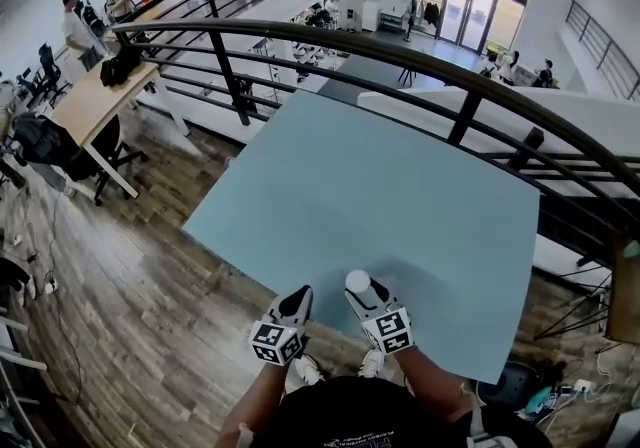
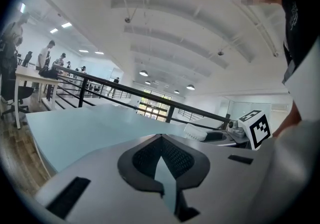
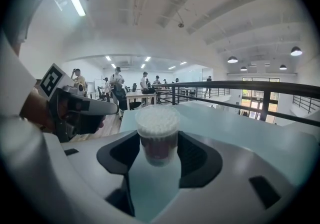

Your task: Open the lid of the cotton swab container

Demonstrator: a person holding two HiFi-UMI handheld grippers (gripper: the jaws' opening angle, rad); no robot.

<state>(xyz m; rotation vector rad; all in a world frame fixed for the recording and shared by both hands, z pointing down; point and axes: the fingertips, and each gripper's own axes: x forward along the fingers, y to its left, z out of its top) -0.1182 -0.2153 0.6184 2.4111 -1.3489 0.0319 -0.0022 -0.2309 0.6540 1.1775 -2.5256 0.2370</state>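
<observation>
Low centre of head view: right gripper point(image 1: 366, 296) clamps swab tub point(image 1: 357, 281) upright, clear of table point(image 1: 400, 196), prob. to steady it. Left gripper point(image 1: 298, 298), clenched & empty, sits beside, free to open it.

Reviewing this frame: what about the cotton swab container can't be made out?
Lid on or off: in the right gripper view the cotton swab container shows a white top; a clear lid cannot be told.
Head view: too small, lower part hidden by the right gripper.
Base on the table or not: unclear in every view.
</observation>
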